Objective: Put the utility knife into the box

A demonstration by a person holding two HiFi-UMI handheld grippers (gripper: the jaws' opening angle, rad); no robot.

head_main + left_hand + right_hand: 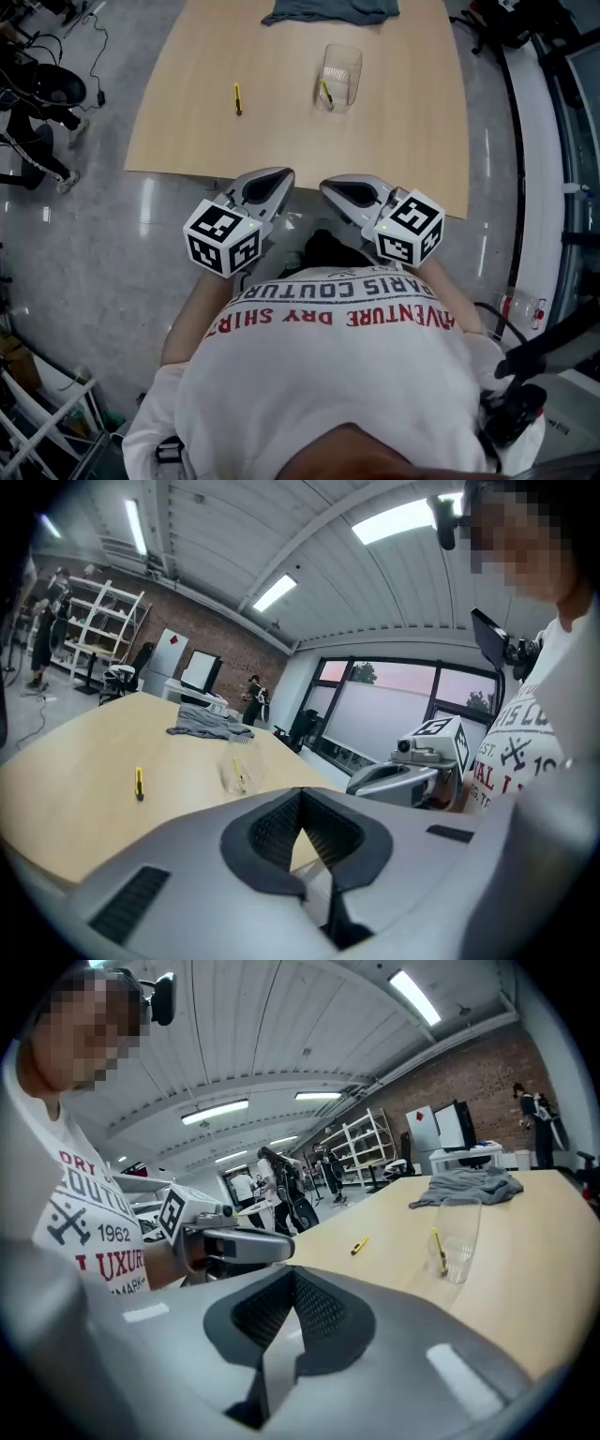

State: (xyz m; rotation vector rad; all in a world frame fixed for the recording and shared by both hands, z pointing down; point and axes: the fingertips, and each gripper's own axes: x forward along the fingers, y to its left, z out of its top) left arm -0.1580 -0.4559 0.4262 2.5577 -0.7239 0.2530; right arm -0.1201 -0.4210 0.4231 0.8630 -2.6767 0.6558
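Note:
A yellow utility knife (237,97) lies on the wooden table (281,136), left of centre. To its right stands a clear plastic box (339,77) with another yellow knife (324,94) leaning inside. Both grippers hover side by side at the table's near edge, close to the person's chest and well short of the knife. My left gripper (281,174) and right gripper (328,186) are both shut with nothing held. The left gripper view shows the knife (139,782) and box (239,769) far ahead. In the right gripper view the knife (358,1245) lies left of the box (457,1239).
A grey cloth (330,11) lies at the table's far edge, behind the box. Office chairs and cables (37,94) crowd the floor at the left. Dark equipment and a glass wall (562,112) run along the right side.

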